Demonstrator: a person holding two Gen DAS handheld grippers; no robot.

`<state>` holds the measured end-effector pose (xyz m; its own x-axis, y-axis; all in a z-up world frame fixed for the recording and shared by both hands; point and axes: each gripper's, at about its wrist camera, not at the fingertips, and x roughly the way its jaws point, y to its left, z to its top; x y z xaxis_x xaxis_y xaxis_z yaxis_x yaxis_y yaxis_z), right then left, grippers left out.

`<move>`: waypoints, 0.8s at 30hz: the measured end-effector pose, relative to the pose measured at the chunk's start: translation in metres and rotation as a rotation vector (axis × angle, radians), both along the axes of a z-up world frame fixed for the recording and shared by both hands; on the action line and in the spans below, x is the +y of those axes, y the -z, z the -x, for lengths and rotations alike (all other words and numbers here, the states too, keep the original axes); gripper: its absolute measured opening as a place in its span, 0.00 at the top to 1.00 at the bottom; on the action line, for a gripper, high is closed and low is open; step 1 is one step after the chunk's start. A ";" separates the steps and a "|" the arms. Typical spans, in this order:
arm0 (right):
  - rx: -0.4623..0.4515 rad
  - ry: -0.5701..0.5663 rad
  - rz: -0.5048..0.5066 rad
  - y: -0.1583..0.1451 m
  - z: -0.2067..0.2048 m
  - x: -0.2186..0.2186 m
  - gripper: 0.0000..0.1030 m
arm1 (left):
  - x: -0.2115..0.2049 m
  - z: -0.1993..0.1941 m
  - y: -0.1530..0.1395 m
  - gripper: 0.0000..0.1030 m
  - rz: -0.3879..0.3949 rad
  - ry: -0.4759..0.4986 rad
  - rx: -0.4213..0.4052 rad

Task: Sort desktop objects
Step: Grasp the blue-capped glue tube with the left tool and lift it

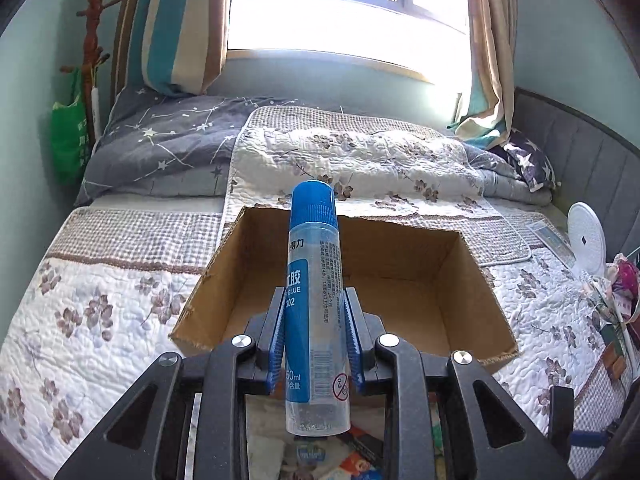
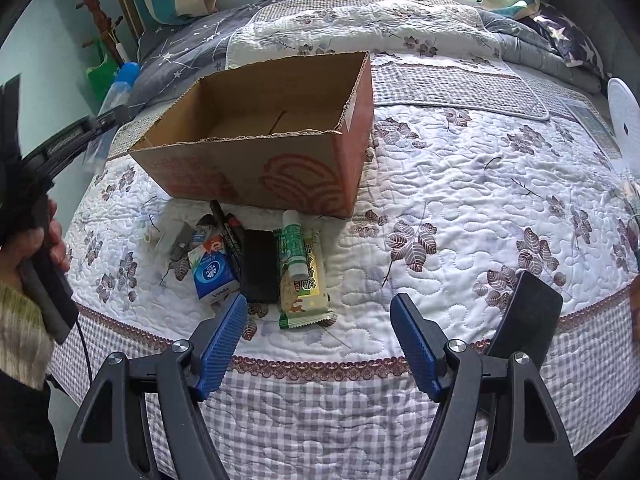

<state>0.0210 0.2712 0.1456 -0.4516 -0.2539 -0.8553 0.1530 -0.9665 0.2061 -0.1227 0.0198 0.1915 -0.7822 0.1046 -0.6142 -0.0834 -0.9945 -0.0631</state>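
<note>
- Gripping the glue bottle [image 1: 314,304] by its middle, your left gripper [image 1: 314,340] had its blue fingers [image 1: 276,344] pinched on both sides of it; the bottle stood nearly upright, blue cap on top, in front of the open cardboard box [image 1: 400,252].
- You could see that same bottle [image 2: 120,88] from the right wrist view at the far left, tilted, raised above the bed [image 2: 460,200] beside the box [image 2: 256,164], with your left hand [image 2: 38,244] around the handle.
- You had a cluster lying on the quilt just in front of the box: a blue tissue pack [image 2: 212,272], a black marker [image 2: 226,228], a black phone-like slab [image 2: 260,266], a green-and-white glue stick [image 2: 294,246] resting on a snack wrapper [image 2: 306,296].
- Your right gripper [image 2: 320,344] hung over the near edge of the bed, its fingers [image 2: 222,344] spread wide with nothing between them.
- You also had a white round fan [image 2: 622,112] at the far right edge.
</note>
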 end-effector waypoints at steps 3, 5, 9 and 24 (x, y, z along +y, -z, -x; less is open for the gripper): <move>-0.011 0.001 0.023 -0.001 0.000 -0.002 0.27 | 0.016 0.054 0.017 0.00 0.050 0.010 -0.086; -0.020 0.006 0.028 0.000 0.003 -0.003 0.27 | 0.028 0.081 0.034 0.00 0.074 0.016 -0.149; -0.021 0.019 0.013 0.003 0.009 -0.003 0.27 | 0.045 0.113 0.081 0.00 0.136 0.031 -0.294; -0.058 0.058 0.012 0.013 0.016 0.008 0.27 | 0.054 0.120 0.093 0.00 0.178 0.034 -0.361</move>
